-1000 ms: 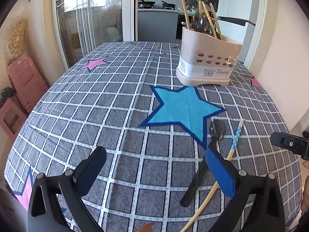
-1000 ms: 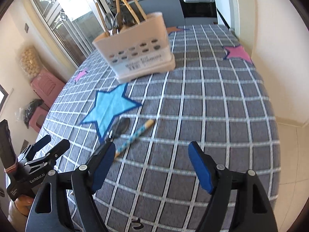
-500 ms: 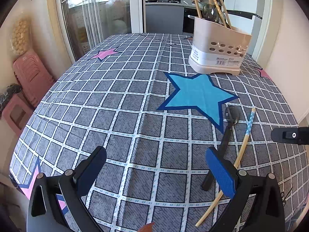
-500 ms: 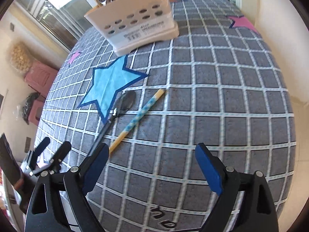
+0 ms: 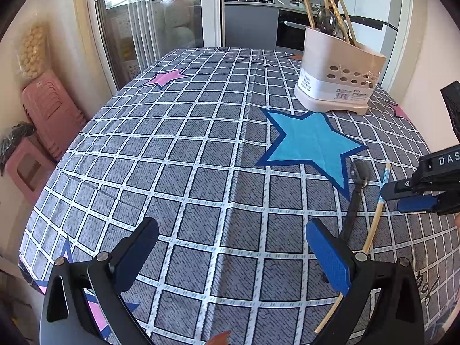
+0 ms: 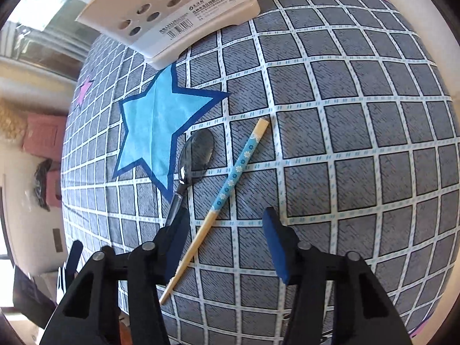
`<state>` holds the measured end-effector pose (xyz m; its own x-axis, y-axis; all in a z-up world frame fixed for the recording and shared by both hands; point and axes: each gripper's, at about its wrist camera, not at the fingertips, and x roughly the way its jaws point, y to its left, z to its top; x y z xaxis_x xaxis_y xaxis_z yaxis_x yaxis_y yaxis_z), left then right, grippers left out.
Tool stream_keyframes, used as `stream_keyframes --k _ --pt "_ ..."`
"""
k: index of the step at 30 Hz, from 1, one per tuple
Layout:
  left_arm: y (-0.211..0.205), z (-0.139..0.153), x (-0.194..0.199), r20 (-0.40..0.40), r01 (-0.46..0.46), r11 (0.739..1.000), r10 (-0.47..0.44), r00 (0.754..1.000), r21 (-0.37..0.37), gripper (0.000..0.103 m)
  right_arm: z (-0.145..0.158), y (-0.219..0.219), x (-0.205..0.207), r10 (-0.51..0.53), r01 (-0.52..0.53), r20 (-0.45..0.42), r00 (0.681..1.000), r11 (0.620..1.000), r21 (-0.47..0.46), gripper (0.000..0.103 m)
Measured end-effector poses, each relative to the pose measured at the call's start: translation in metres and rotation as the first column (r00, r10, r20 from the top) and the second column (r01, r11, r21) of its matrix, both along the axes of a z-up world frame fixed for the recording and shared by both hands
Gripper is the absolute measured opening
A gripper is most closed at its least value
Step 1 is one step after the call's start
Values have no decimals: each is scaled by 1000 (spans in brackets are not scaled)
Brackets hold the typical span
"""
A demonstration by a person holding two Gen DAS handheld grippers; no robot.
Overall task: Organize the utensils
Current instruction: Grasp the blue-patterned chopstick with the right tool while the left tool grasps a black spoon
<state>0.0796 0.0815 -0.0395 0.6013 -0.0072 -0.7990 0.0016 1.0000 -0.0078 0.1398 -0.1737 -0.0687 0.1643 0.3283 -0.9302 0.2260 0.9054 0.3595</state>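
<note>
Since the earlier frames our right gripper [image 6: 227, 241] has swung down over the table and tipped steeply toward the cloth, so that the chopstick [image 6: 230, 184] now runs between its fingers, where before it lay ahead of them. Its jaws are closing, yet the blue pads [image 6: 277, 247] stand clear of the chopstick on either side and we grip nothing. Taking the big blue star [image 6: 161, 123] on the checked tablecloth [image 6: 359, 149] as our landmark, the chopstick lies just beside the star's near point, slanting away from us, its bare wooden end passing under the left finger. A dark spoon [image 6: 195, 158] lies closer to the star, its bowl touching the star's edge and its handle slipping behind the same left finger; spoon and chopstick lie side by side, apart. Beyond the star, on its far side, stands the cream utensil holder [image 6: 184, 11], its base just touching the star's upper tip. Our left gripper [image 5: 230, 244] hovers wide open and empty over bare cloth, on the near side of the star. From its view we see the right gripper [image 5: 414, 198] reaching in over the chopstick [image 5: 376, 215], and the holder [image 5: 339, 80] with spoons and chopsticks standing upright in it.
</note>
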Motion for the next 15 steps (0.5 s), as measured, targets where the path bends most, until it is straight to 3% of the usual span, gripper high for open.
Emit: stream_keyframes --k 6,15 --pt "3 -2 4 -3 16 1000 -16 1000 13 103 -1 17 13 2 -4 -28 1000 998 -70 37" --pt "-4 -4 10 -4 57 997 -57 998 44 103 -1 60 27 151 -162 -60 987 951 -263 28"
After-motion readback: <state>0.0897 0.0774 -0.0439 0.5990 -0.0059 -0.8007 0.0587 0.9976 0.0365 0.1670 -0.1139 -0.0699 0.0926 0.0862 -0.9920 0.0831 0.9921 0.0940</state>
